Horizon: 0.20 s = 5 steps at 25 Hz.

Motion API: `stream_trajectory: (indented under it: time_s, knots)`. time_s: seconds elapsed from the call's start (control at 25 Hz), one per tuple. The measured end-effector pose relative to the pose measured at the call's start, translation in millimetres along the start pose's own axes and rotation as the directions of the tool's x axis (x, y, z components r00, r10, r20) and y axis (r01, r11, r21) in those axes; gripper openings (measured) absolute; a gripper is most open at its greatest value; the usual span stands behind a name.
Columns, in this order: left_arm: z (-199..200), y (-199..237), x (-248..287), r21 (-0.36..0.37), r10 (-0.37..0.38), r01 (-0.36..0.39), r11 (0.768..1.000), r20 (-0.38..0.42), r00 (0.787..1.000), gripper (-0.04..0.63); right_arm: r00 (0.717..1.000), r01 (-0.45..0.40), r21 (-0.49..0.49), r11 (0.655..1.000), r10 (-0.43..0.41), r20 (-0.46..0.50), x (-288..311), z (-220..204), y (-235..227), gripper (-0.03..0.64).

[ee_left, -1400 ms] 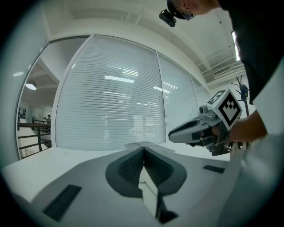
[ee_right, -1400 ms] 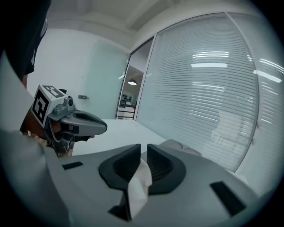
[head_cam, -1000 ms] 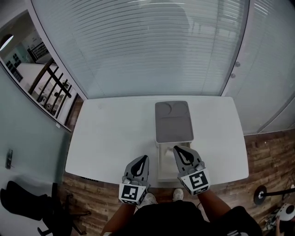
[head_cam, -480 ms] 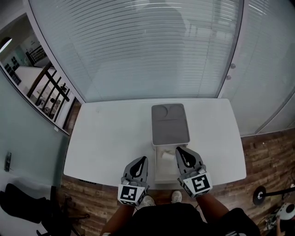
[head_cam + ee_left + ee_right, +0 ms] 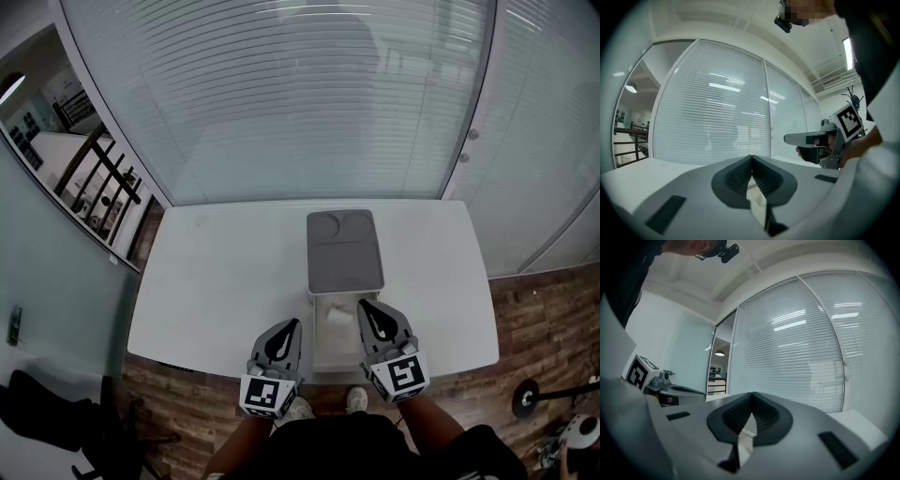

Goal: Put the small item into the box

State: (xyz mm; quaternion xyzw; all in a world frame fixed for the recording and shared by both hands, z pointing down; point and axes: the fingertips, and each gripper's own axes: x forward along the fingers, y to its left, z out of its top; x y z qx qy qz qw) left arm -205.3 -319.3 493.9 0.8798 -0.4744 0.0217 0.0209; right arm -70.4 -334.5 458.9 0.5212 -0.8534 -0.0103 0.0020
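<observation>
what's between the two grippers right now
In the head view, the open white box lies between the left gripper and right gripper, with a small white item inside and a gray lid beyond.

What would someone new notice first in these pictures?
A grey lid lies in the middle of the white table, with an open white box just in front of it at the near edge. The left tongs and right tongs, both shut, sit on either side of that box. A wide wall of slatted blinds fills the background.
</observation>
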Motion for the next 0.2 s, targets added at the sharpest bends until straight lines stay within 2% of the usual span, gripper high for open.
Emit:
stream_trajectory:
  time_s: [0.2]
  knots:
    - [2.4,-3.4,-1.1,-0.008,-0.002,0.002,1.0,0.012,1.0,0.012,1.0,-0.012,-0.008,1.0,0.012,0.005,-4.7,-4.4,2.9,0.004]
